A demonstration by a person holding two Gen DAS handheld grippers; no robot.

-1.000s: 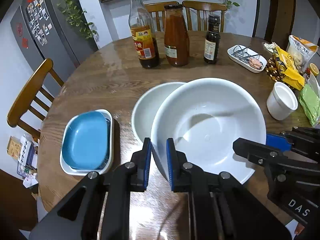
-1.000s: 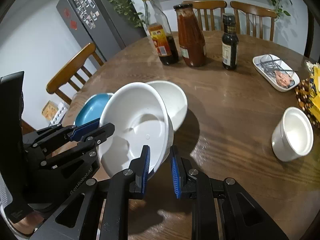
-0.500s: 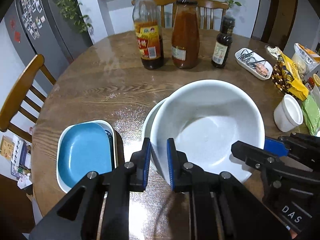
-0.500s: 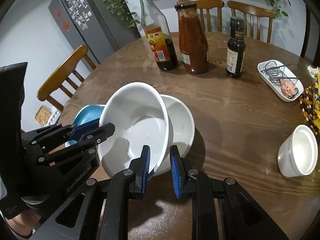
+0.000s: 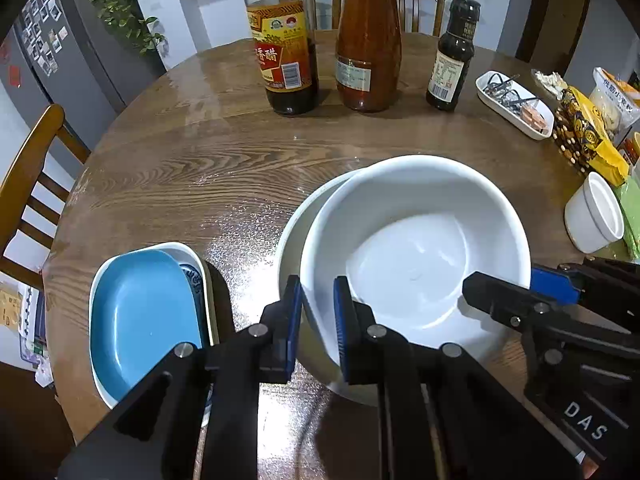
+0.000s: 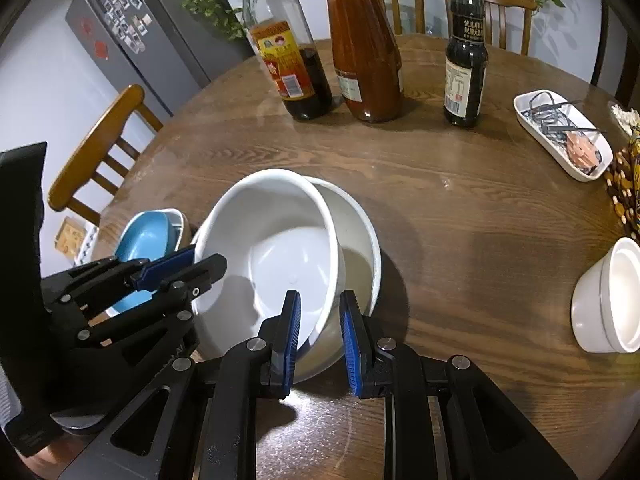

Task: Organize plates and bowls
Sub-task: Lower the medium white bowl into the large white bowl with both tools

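Observation:
A large white bowl (image 5: 416,248) hangs between both grippers. My left gripper (image 5: 316,320) is shut on its near-left rim, one pad inside and one outside. My right gripper (image 6: 320,332) is shut on the rim at the opposite side; it also shows in the left wrist view as the right gripper (image 5: 520,292). The bowl sits low over a second white bowl (image 5: 292,232) on the table, shifted a little off its centre, so only a crescent of the second bowl (image 6: 360,240) shows. Whether the two touch I cannot tell. A blue plate (image 5: 144,316) lies in a white dish (image 5: 192,252) to the left.
Three bottles stand at the back: a vinegar bottle (image 5: 284,52), a red sauce jar (image 5: 368,40) and a dark bottle (image 5: 452,60). A small dish of clips (image 5: 516,104), snack packets (image 5: 588,136) and a white cup (image 5: 596,220) are on the right. A wooden chair (image 5: 28,172) stands left.
Both grippers have carried the large bowl forward and down. It now covers most of the second bowl, which earlier showed well clear to its left.

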